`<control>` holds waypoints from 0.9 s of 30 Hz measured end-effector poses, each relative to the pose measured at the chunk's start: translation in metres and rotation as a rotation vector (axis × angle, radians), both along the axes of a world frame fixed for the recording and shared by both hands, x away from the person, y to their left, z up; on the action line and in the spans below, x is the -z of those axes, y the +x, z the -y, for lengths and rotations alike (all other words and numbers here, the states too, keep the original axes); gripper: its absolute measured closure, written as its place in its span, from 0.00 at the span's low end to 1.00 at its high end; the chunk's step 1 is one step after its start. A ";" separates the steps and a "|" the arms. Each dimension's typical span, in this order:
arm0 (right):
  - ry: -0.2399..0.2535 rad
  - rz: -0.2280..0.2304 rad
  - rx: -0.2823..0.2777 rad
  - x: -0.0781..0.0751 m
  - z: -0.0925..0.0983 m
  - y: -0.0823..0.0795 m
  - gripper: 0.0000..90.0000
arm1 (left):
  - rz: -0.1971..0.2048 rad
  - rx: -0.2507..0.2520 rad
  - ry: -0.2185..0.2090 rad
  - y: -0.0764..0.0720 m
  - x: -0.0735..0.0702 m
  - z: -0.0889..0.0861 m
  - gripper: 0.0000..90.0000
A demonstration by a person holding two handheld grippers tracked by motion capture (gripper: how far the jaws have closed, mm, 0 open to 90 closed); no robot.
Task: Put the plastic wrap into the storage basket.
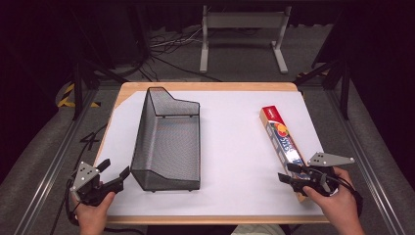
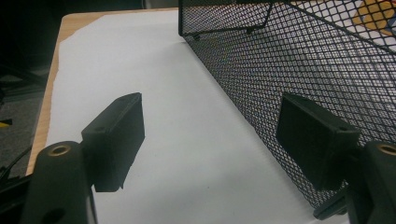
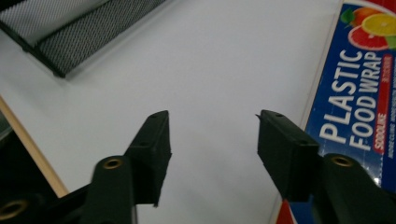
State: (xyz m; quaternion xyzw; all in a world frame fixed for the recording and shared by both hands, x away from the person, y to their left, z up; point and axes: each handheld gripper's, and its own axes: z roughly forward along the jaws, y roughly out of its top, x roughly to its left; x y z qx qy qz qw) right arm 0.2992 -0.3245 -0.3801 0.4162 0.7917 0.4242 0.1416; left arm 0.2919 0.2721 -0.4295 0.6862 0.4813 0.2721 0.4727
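Right gripper point(image 1: 289, 173) sits low at the near right part of the table, held in the person's right hand point(image 1: 337, 200), its jaws apart with nothing but white sheet between them. No earlier picture bears on it, so only the gap is told. Just beside its right jaw lies the plastic food wrap box point(image 3: 359, 98), flat on the white sheet point(image 1: 235, 147), stretching away ahead of the gripper; whether jaw and box touch I cannot tell. Off to the gripper's left, well apart, stands the black mesh basket point(image 1: 166, 142). Left gripper point(image 1: 113, 172), in the left hand point(image 1: 93, 210) at the near left corner, also has its jaws apart, its right jaw just beside the basket's outer wall. Nothing lies between the right gripper and the box.
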 end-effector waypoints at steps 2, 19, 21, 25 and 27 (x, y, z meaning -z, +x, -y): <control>0.022 0.028 0.024 -0.003 0.000 0.004 0.36 | 0.000 0.000 0.002 0.000 0.000 0.000 0.27; -0.013 0.082 0.177 -0.035 0.007 0.055 0.28 | -0.004 -0.015 0.009 -0.002 0.001 -0.002 0.27; -0.019 0.076 0.194 -0.038 0.010 0.062 0.27 | -0.006 -0.016 0.012 -0.002 0.001 -0.003 0.27; -0.030 0.071 0.237 -0.044 0.016 0.077 0.26 | -0.007 -0.020 0.012 -0.002 0.002 -0.003 0.27; -0.024 0.059 0.253 -0.045 0.019 0.085 0.26 | -0.008 -0.020 0.012 -0.002 0.002 -0.003 0.27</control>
